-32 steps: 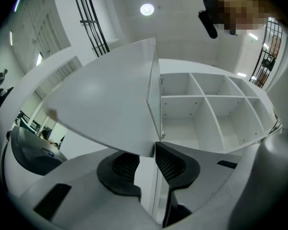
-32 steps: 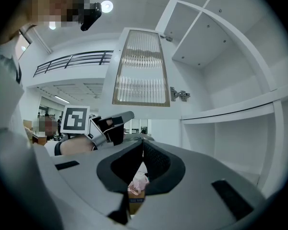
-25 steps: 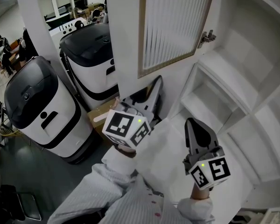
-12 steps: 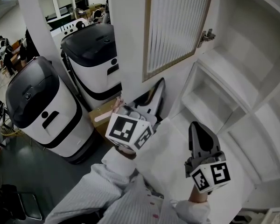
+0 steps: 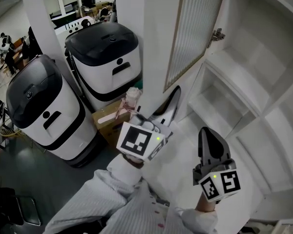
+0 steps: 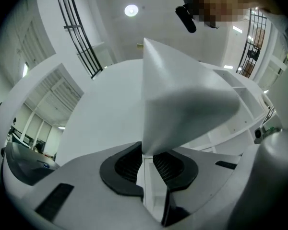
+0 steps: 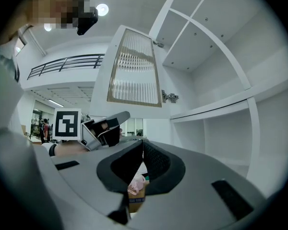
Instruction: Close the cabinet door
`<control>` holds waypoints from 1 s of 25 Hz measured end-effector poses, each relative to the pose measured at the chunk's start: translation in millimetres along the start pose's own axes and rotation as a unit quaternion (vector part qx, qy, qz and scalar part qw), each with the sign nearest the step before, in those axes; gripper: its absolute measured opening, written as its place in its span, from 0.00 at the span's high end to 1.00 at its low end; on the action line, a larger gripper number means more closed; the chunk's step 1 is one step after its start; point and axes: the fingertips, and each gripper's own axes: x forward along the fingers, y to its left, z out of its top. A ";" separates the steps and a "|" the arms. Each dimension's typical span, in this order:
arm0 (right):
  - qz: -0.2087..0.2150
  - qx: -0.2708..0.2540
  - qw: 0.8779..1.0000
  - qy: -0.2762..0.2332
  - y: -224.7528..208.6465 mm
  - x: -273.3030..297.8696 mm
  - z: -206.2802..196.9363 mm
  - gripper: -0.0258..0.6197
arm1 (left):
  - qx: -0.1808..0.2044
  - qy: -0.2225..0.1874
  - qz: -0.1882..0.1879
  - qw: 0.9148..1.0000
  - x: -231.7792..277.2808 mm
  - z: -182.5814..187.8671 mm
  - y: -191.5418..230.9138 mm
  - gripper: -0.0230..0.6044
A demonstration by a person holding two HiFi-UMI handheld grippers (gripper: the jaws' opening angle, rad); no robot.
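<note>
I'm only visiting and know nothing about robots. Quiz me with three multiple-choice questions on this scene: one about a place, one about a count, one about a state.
1. Where are the black-lidded machines? A in the cabinet B on the floor outside it C on a shelf
2. How many are there? A one B four C two
3. The cabinet door is: A open B shut C missing
Answers: B, they stand on the grey floor; C, two stand side by side; A, it stands clear of the shelves.
</note>
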 end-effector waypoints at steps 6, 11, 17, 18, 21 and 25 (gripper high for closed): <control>-0.011 0.008 1.000 -0.004 -11.9 -11.9 -1.1 0.94 | 0.019 -0.001 0.005 1.000 0.9 0.5 -12.1 0.84; -0.016 0.012 1.000 -0.008 -18.2 -18.8 -0.3 0.94 | 0.031 -0.014 0.001 0.999 4.6 6.6 -29.9 0.83; -0.025 0.015 1.000 -0.006 -26.9 -27.7 -3.2 0.94 | 0.098 0.012 -0.014 0.995 10.2 1.0 -55.0 0.81; -0.027 0.015 1.000 -0.005 -28.9 -29.8 -3.9 0.94 | 0.103 0.015 -0.016 0.994 11.3 0.2 -58.3 0.80; -0.035 0.017 0.999 -0.006 -33.5 -36.6 -4.0 0.94 | 0.114 0.022 -0.024 0.993 13.5 -0.6 -66.9 0.77; -0.048 0.020 0.999 -0.009 -42.3 -46.7 -2.5 0.94 | 0.124 0.039 -0.036 0.991 16.9 -4.4 -80.9 0.73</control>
